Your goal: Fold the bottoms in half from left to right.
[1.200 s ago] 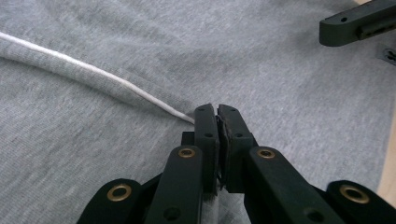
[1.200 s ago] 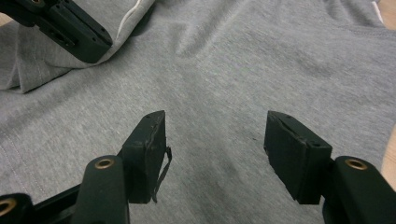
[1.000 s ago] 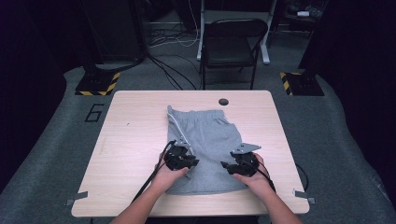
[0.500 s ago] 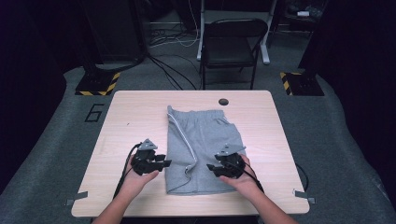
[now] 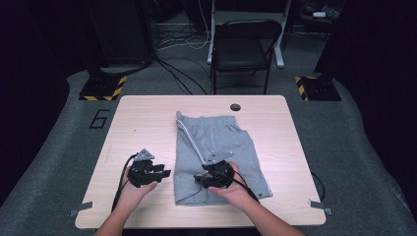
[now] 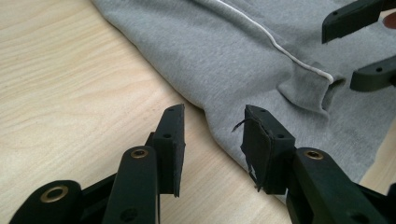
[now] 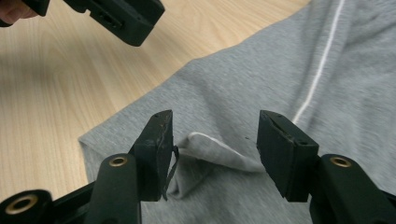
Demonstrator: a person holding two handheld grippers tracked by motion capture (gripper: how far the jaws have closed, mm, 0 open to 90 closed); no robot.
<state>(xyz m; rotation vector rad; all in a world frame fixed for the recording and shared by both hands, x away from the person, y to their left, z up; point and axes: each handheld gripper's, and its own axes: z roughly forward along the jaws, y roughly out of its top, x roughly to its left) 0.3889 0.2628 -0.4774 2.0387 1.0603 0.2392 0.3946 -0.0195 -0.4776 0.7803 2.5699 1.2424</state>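
On table [image 5: 147, 118]: 1 grey shorts [image 5: 216, 142]; 2 tongs, both open

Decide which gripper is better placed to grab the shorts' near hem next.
Right. The right gripper sits over the shorts, open jaws framing a fold; the left gripper is beside them over bare table.

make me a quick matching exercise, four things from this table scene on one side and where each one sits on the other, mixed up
Things:
1. grey shorts
2. left gripper
3. right gripper
4. dark round hole

Places:
A. over bare wood, just off the cloth's edge
B. in the tabletop near its far edge
C. spread flat across the middle of the table
D. above the cloth's near part, by a small fold

Pairs: 1-C, 2-A, 3-D, 4-B
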